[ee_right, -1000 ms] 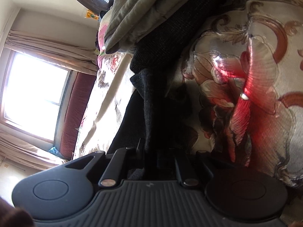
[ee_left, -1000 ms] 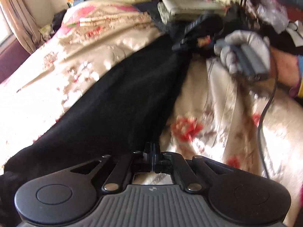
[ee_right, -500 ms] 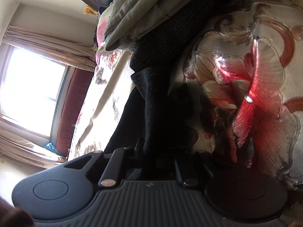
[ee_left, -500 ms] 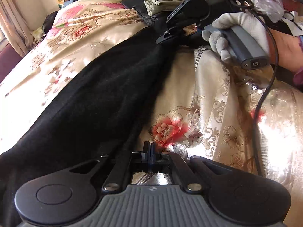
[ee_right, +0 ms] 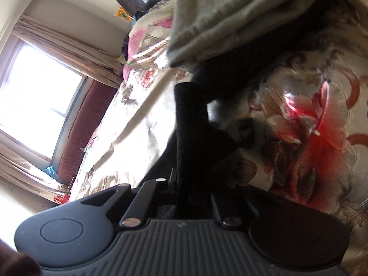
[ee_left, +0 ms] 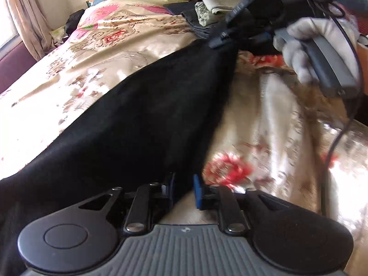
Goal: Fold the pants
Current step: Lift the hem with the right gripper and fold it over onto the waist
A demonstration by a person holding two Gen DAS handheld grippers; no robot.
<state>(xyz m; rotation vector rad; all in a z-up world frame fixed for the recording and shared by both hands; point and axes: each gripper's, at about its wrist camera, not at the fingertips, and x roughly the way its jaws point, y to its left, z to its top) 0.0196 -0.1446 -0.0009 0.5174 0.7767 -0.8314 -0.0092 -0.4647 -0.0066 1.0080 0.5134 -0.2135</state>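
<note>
Black pants lie stretched along the floral bedspread, from the near left to the far right. My left gripper hangs low over their near edge. Its jaws are opening, and the blue pads stand apart with the fabric's edge between them, not pressed. At the far end a gloved hand holds my right gripper, shut on the pants there. In the right wrist view a strip of black pants rises out of my closed right gripper, lifted off the bedspread.
Folded olive-green clothes lie on dark garments near the headboard, right behind the right gripper, and fill the top of the right wrist view. A cable trails over the bedspread at right. A bright window with curtains lies beyond the bed's left side.
My left gripper's jaws, pressed together before, have parted over the pants' edge and the hand has sunk toward the bed. The right gripper has risen, lifting its end of the pants.
</note>
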